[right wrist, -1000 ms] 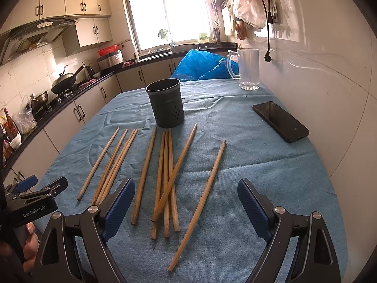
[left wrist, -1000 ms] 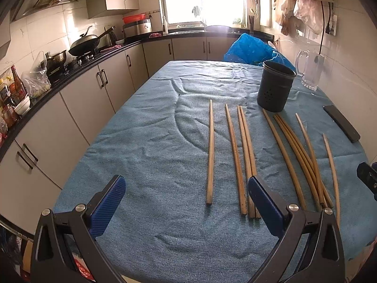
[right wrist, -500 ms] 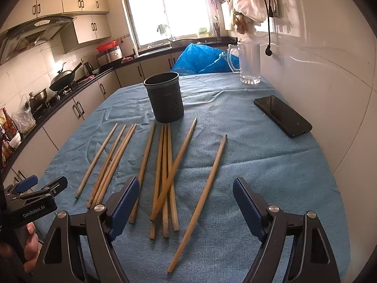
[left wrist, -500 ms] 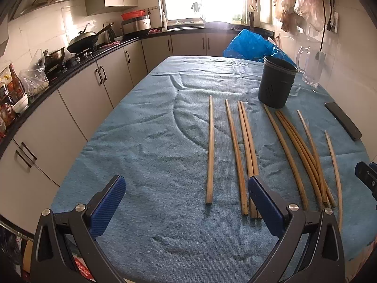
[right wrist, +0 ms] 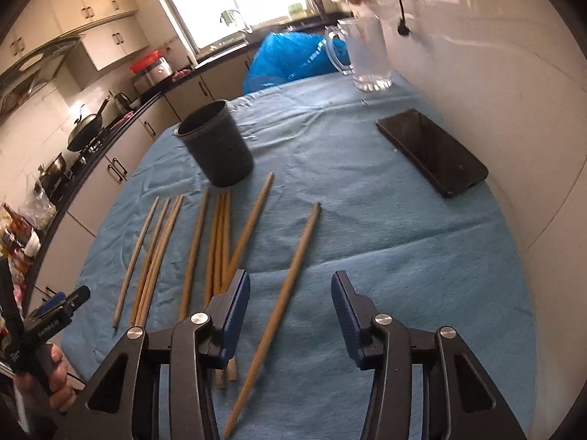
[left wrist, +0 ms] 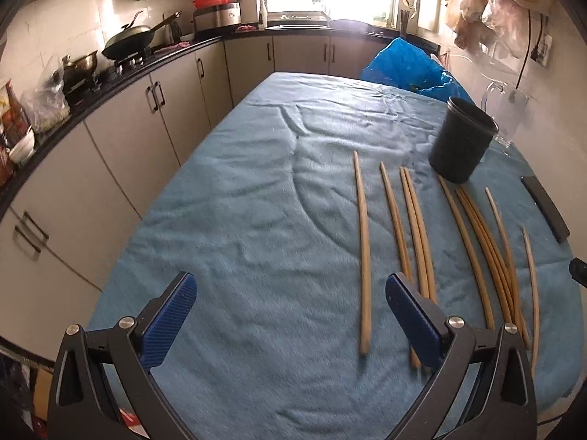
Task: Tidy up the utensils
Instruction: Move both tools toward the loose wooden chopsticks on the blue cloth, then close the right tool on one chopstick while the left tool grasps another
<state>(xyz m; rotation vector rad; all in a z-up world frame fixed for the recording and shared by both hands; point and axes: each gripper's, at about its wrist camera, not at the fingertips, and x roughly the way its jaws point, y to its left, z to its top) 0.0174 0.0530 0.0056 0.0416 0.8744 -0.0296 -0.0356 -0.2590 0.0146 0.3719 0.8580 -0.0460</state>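
Note:
Several wooden chopsticks [left wrist: 418, 227] lie side by side on the blue cloth [left wrist: 256, 220], also in the right wrist view [right wrist: 220, 234]. A black utensil holder [left wrist: 463, 139] stands upright behind them, also seen from the right wrist [right wrist: 216, 145]. My left gripper [left wrist: 290, 315] is open and empty, with the leftmost chopstick [left wrist: 363, 253] lying between its fingers. My right gripper [right wrist: 290, 315] is open and empty, low over the rightmost chopstick [right wrist: 286, 289], which lies between its fingers.
A black phone [right wrist: 433, 150] lies on the cloth near the wall. A glass pitcher [right wrist: 367, 55] and a blue plastic bag [right wrist: 293, 58] sit at the table's far end. Kitchen cabinets and a stove with a wok [left wrist: 128, 40] run along the left.
My right gripper has dropped lower and forward over the rightmost chopstick, and its fingers have narrowed. My left gripper has shifted left and forward. The chopsticks have not moved.

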